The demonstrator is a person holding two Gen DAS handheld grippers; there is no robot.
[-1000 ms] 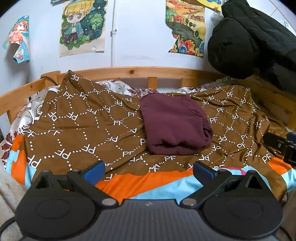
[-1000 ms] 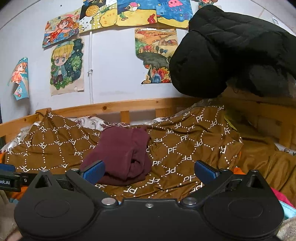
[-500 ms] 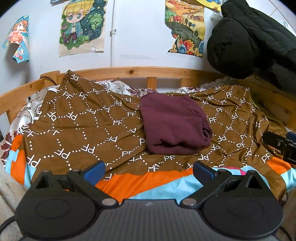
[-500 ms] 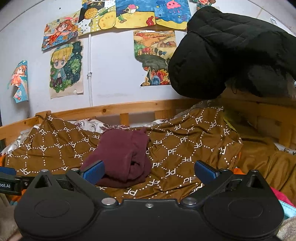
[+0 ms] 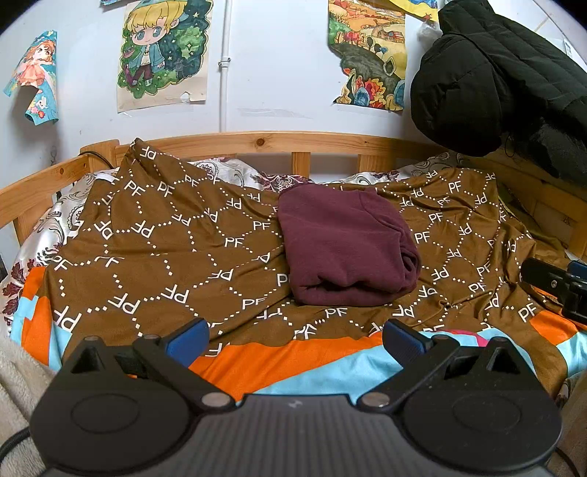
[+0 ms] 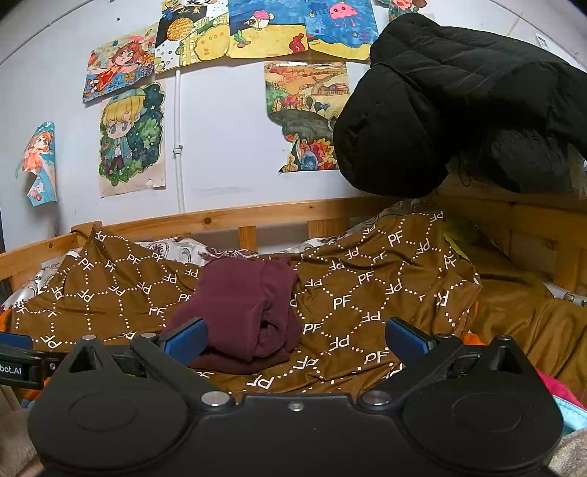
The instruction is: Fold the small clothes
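The maroon garment [image 5: 345, 246] lies folded on the brown patterned blanket [image 5: 165, 238], clear of both tools; the left gripper [image 5: 295, 335] and right gripper [image 6: 295, 335] hang spread wide, empty; a careless nudge could loosen the layered edge facing the right gripper

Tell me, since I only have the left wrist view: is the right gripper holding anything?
Observer: No. The right gripper is open, with nothing between its blue pads.
Operator: Does the maroon garment lie flat on its right side?
Observer: Not quite. From the right wrist view, the maroon garment shows a gaping vertical fold at that end, with its layers bunched.
Operator: Is anything on the wall above the landscape drawing?
Observer: Yes, a row of drawings, including a pink jellyfish picture.
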